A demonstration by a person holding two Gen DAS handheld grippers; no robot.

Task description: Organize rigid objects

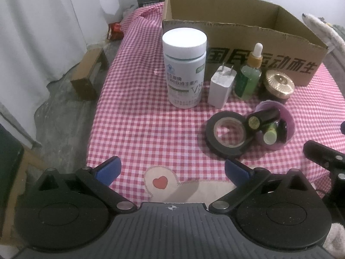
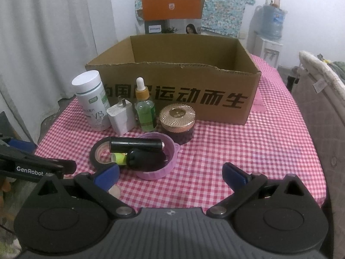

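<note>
On the red-checked tablecloth stand a white vitamin bottle (image 1: 184, 67) (image 2: 92, 99), a white plug adapter (image 1: 222, 85) (image 2: 120, 116), a green dropper bottle (image 1: 250, 75) (image 2: 145, 110) and a gold-lidded jar (image 1: 279, 86) (image 2: 177, 120). A black tape roll (image 1: 228, 135) (image 2: 100, 151) lies beside a pink bowl (image 1: 278, 127) (image 2: 157, 172) holding dark tubes. An open cardboard box (image 1: 248, 41) (image 2: 179, 86) stands behind them. My left gripper (image 1: 171, 170) is open and empty near the table's front edge. My right gripper (image 2: 170, 173) is open and empty, just in front of the pink bowl.
The tablecloth (image 2: 248, 151) drops off at the left edge (image 1: 97, 118) to a grey floor with a small brown box (image 1: 90, 73). White curtains hang at the left. A padded chair back (image 2: 323, 108) stands at the right. A water dispenser (image 2: 269, 30) stands behind.
</note>
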